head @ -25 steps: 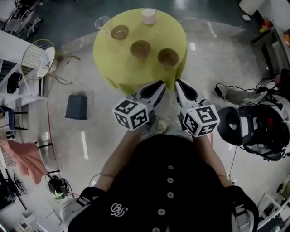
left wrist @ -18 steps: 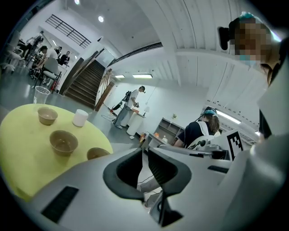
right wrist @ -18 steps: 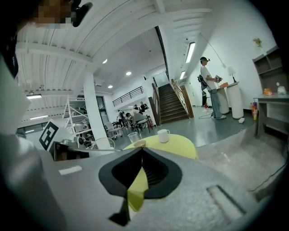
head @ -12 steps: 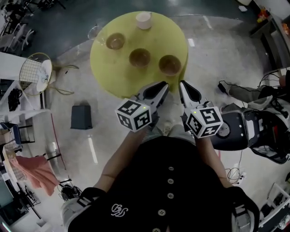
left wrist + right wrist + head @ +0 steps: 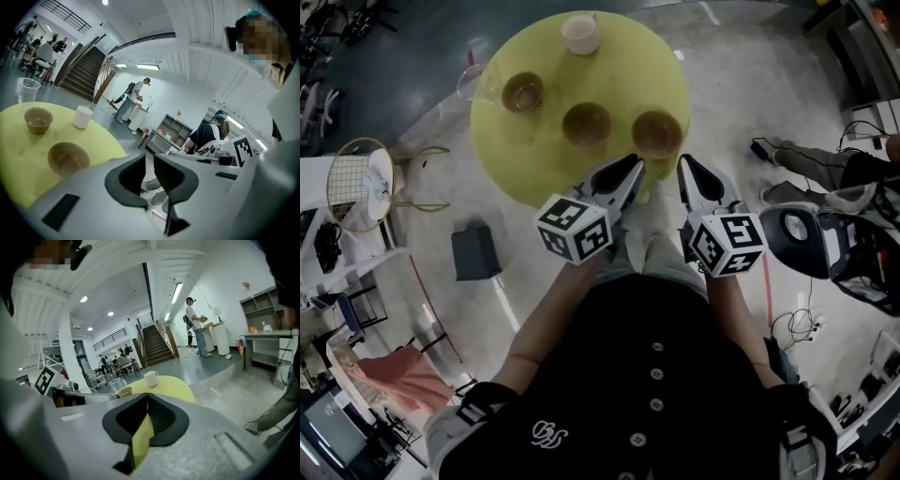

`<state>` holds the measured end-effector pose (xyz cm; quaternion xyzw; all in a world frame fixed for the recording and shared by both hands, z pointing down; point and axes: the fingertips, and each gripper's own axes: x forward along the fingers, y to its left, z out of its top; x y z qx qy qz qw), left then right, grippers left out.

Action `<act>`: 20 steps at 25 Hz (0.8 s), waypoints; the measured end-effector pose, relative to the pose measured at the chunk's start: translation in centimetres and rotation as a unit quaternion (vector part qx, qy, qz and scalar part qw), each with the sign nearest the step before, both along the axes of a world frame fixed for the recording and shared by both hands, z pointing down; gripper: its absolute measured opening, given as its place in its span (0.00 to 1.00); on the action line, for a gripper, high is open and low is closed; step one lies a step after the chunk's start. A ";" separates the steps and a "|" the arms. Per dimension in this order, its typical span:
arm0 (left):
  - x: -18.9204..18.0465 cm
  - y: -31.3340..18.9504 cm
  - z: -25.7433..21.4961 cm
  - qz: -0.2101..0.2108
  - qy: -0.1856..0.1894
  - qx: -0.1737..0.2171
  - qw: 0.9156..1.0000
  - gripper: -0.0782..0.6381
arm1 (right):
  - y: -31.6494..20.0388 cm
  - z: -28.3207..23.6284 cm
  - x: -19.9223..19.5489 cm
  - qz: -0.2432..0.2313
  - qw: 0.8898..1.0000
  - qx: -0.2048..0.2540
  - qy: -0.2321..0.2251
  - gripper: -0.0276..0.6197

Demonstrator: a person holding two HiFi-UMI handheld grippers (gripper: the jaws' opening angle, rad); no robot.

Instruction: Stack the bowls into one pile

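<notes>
Three round brown bowls [image 5: 587, 124] stand apart on the round yellow table [image 5: 619, 66], none stacked. Your left gripper [image 5: 635, 167] has jaws slightly apart, your right gripper [image 5: 683, 163] together, both empty. Next, I judge, open one and take the nearest rim.

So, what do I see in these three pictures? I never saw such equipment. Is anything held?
No robot: a person holds a two-jaw gripper in each hand. One picture is from a camera on the person's head, looking down; the other two from cameras riding on each gripper. On the yellow table stand three separate brown bowls (left bowl, middle bowl, right bowl), a white cup and a clear cup at its edge. The left gripper is slightly open, the right gripper shut; neither holds anything.
</notes>
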<state>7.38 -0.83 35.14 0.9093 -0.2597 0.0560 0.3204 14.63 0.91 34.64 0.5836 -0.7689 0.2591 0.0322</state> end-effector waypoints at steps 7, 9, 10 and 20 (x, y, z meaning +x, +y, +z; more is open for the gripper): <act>0.0 -2.6 2.0 0.033 -0.007 -0.025 0.999 0.18 | -1.7 2.0 0.5 0.047 0.998 -0.032 0.001 0.05; 0.0 -3.1 2.6 0.041 -0.009 -0.035 0.999 0.18 | -2.0 2.7 0.5 0.059 0.997 -0.040 0.002 0.05; -0.1 -3.2 2.8 0.045 -0.010 -0.039 0.998 0.18 | -2.0 3.1 0.4 0.064 0.997 -0.045 0.002 0.05; 1.0 -4.8 6.1 0.066 -0.029 -0.073 0.995 0.18 | -2.7 6.5 2.1 0.125 0.989 -0.078 0.004 0.05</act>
